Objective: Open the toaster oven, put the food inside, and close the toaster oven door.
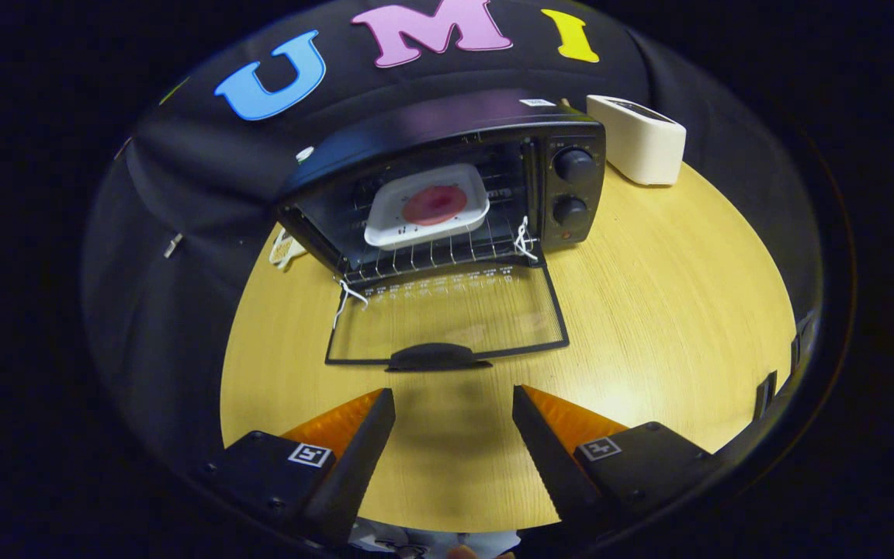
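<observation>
Tool [453,397] open, holds nothing. Oven [447,186] far ahead on surface [664,310]. Food [434,205] on plate [385,230] inside. Door [447,318] flat down, handle [435,356] near, just ahead of fingers, lying left-right.

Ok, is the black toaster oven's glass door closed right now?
No, the glass door lies folded down flat on the wooden table, with the white tray of food on the rack inside.
</observation>
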`<state>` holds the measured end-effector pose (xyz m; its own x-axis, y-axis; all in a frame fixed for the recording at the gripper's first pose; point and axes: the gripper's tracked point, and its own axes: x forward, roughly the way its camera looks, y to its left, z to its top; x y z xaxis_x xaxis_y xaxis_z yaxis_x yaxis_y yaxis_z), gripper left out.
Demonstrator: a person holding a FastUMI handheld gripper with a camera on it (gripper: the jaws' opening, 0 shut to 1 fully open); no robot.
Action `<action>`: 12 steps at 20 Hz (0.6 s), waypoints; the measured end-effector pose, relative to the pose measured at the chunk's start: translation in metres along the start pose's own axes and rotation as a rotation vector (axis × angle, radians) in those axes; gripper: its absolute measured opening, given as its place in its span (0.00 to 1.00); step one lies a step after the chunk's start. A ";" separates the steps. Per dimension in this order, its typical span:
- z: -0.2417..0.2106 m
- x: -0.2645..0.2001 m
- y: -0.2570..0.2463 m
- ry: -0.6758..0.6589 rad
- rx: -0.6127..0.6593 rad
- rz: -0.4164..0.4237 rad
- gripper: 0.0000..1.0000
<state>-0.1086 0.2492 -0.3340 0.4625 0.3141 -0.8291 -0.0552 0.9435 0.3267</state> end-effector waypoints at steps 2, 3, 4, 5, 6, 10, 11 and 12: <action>-0.018 0.009 0.002 0.054 -0.024 -0.001 0.99; -0.024 0.014 0.002 0.072 -0.038 -0.010 0.99; -0.030 0.021 0.002 0.085 -0.044 -0.018 0.99; -0.034 0.027 0.002 0.094 -0.047 -0.027 0.99; -0.038 0.035 0.001 0.100 -0.050 -0.039 0.99; -0.048 0.058 -0.004 0.124 -0.049 -0.084 0.99; -0.049 0.063 -0.006 0.129 -0.047 -0.095 1.00; -0.049 0.067 -0.007 0.131 -0.041 -0.104 1.00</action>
<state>-0.1205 0.2688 -0.4145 0.3486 0.2227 -0.9104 -0.0500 0.9744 0.2192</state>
